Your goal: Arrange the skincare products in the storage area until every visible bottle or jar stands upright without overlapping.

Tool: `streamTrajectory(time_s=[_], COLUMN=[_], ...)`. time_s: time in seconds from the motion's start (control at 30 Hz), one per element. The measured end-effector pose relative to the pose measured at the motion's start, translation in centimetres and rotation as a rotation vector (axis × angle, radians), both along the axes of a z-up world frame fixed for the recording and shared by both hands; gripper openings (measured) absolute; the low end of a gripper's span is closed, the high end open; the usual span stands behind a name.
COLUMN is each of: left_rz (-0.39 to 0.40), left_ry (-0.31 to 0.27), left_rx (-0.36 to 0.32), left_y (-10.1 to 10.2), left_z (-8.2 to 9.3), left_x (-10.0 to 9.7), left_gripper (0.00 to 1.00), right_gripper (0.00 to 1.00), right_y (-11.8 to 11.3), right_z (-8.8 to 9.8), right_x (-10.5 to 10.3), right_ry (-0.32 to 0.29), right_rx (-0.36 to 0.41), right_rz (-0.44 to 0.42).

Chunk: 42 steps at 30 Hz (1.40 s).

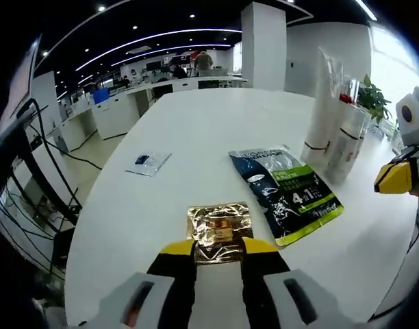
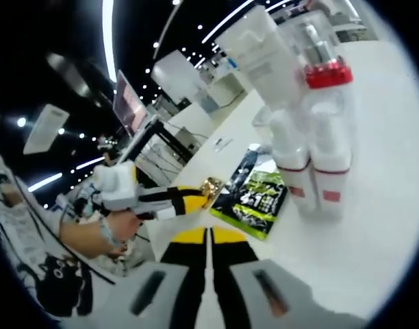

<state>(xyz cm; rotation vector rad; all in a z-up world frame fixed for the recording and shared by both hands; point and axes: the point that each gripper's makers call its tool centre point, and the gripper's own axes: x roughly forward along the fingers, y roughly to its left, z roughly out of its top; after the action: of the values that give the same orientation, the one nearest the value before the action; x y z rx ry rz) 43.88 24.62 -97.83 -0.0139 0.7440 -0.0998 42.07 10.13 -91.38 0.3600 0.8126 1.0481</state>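
Observation:
A gold foil sachet lies flat on the white table, with its near edge between the tips of my left gripper, which is open. Right of it lies a dark and green pouch. A tall white tube and white bottles with red bands stand upright at the far right. My right gripper is shut and holds nothing, a short way back from the pouch. Ahead of it stand the tube, a red-capped bottle and two banded bottles.
A small clear sachet lies at the left of the table. A potted plant stands behind the bottles. A person's hand holds the left gripper at the gold sachet. The right gripper's yellow tip enters from the right.

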Motion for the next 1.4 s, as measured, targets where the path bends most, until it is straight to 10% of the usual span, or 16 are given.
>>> streamTrajectory(time_s=[0.73,1.4], left_rz=[0.031,0.009], left_ry=[0.029,0.026], left_rx=[-0.296,-0.298], left_y=[0.7,0.3], left_z=[0.4,0.9], left_x=[0.0,-0.8], left_gripper=[0.38,0.35], right_gripper=[0.01,0.01], right_y=[-0.5,-0.4], right_z=[-0.1,-0.2], right_x=[0.1,-0.2], right_ry=[-0.001,-0.003], right_rx=[-0.004,-0.009], right_rz=[-0.017,-0.009])
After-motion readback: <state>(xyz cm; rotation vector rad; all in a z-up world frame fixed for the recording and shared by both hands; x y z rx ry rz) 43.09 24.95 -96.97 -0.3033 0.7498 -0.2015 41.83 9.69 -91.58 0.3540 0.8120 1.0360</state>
